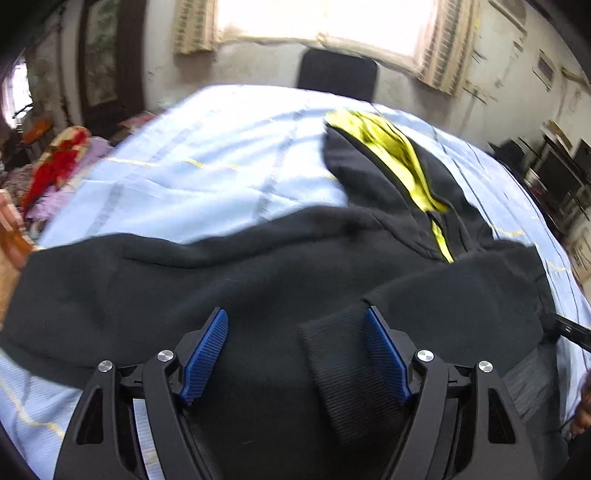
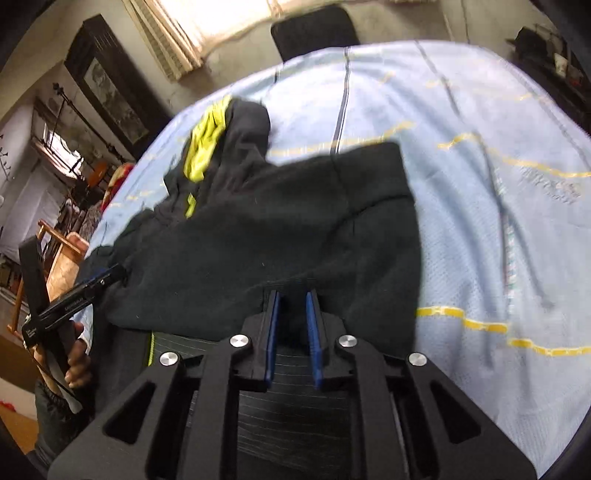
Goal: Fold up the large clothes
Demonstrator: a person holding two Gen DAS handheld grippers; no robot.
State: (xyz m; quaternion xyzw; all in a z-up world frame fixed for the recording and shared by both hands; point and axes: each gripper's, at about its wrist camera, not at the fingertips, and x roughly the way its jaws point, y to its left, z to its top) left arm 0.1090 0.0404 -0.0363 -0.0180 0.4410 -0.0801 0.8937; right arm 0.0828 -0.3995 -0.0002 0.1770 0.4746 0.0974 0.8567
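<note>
**Room inventory, non-task items**

Pale blue sheet (image 1: 207, 155) with yellow lines, centre. Black chair back (image 1: 338, 74) at 12 o'clock, below bright window (image 1: 321, 18). Red floral blanket (image 1: 55, 162) at 9 o'clock. Dark framed picture (image 2: 107, 88) at 10 o'clock.

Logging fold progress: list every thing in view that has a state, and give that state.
Black hoodie: lying partly folded on the sheet.
Hood: lying open, yellow lining showing.
Left gripper: jaws wide open, cuff between them.
Right gripper: jaws narrowly open over the hem.
Bedsheet: spread out, wrinkled.
</note>
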